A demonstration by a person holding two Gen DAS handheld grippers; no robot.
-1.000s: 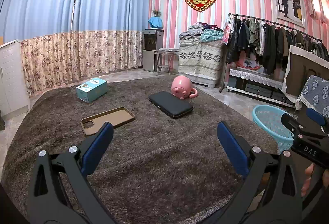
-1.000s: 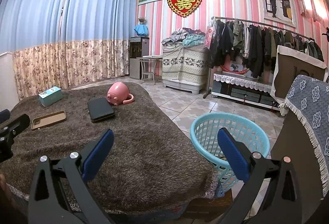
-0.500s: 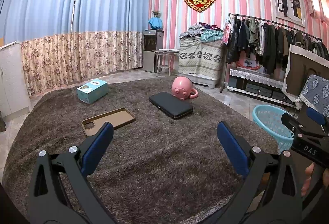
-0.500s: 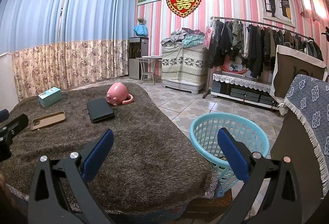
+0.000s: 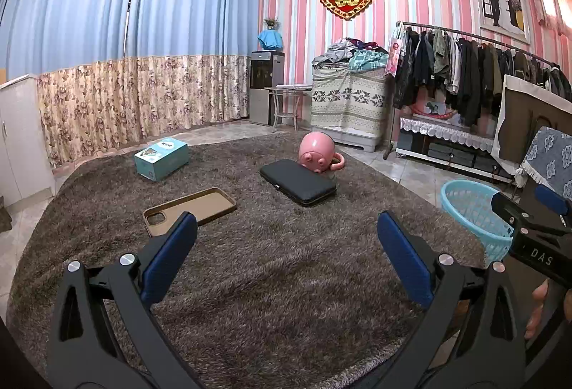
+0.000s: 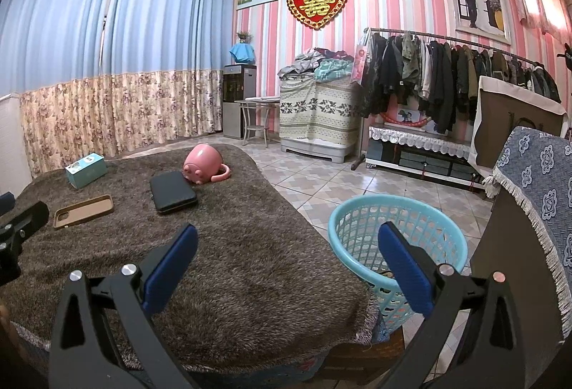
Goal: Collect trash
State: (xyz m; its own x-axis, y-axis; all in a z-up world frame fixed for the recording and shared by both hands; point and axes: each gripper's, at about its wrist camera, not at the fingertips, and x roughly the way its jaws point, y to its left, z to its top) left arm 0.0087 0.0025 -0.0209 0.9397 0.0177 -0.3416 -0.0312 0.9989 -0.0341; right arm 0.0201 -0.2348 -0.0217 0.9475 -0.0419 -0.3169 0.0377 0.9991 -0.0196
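Left wrist view: left gripper fingers apart, empty, above bench; phone case at 11 o'clock. Right gripper fingers apart, empty; basket at 1 o'clock.

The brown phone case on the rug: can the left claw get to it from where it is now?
Probably yes. The phone case lies flat on the rug, just beyond the left claw, which is open and empty. Nothing stands between them; the black case and teal box lie apart.
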